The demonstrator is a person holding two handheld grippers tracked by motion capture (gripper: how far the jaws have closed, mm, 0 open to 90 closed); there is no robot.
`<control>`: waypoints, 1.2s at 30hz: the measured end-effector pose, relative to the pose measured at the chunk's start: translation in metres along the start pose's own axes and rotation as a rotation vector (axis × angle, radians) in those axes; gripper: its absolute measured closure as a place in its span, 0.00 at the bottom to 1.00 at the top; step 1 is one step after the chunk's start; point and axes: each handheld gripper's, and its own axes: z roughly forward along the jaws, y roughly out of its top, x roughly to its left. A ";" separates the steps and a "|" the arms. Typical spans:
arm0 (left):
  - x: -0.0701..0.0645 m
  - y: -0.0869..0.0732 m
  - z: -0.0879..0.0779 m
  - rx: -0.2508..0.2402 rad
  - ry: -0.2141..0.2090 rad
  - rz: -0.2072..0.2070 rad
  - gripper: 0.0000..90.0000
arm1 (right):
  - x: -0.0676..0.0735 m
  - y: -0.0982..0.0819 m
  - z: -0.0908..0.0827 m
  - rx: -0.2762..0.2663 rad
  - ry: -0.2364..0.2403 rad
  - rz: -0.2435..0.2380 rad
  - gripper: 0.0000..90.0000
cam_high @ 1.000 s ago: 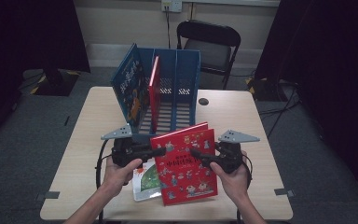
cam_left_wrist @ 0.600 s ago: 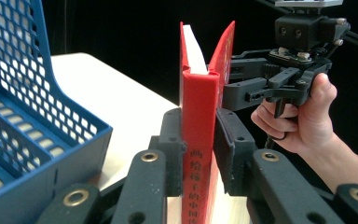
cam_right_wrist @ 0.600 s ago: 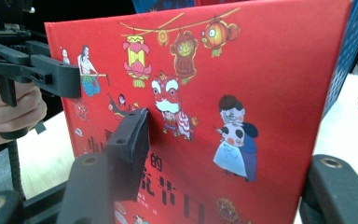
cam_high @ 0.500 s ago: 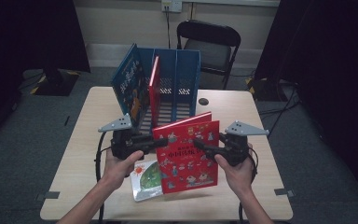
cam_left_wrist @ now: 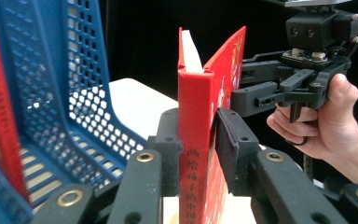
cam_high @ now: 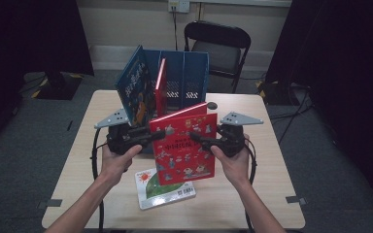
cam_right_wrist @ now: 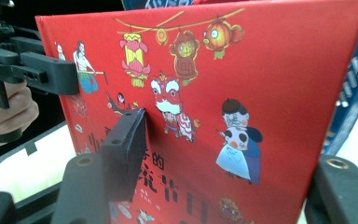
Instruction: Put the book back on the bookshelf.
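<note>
Over the beige table [cam_high: 267, 160] we hold a red picture book [cam_high: 187, 145] upright between both grippers. Our left gripper [cam_high: 156, 134] is clamped on its spine and our right gripper [cam_high: 197, 139] on its opposite edge, both having just eased wider. A blue file rack [cam_high: 184, 77] stands beyond them.

Place: looks like a recording studio or lab room, not a home.
Surround: black curtains [cam_high: 29, 34] hung at left and right, closing off the work spot.
Floor: grey carpet [cam_high: 24, 160], with tape marks near the counter's corners.
Wall: plain pale back wall with a power outlet [cam_high: 178, 5] and a cord dropping from it.
Furniture: one small light-wood counter [cam_high: 272, 160] standing alone mid-room; a black folding chair [cam_high: 217, 46] behind it.
Equipment: cables [cam_high: 291, 114] lying across the floor at right; a dark stand base with yellow-black hazard tape [cam_high: 43, 87] at left.
</note>
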 end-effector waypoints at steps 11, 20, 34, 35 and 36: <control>-0.014 -0.018 -0.006 0.013 -0.024 0.075 0.75 | 0.014 -0.019 -0.003 0.018 0.026 -0.046 0.43; -0.029 -0.029 0.008 0.039 -0.037 0.135 0.70 | 0.023 -0.029 -0.012 0.008 0.034 -0.066 0.41; -0.029 -0.037 0.008 0.056 -0.023 0.113 0.70 | 0.013 -0.037 -0.029 0.000 -0.044 -0.053 0.36; -0.029 -0.037 0.008 0.056 -0.019 0.111 0.70 | 0.010 -0.039 -0.029 0.001 -0.049 -0.049 0.35; -0.030 -0.037 0.008 0.057 -0.022 0.110 0.71 | 0.007 -0.040 -0.028 0.006 -0.053 -0.038 0.33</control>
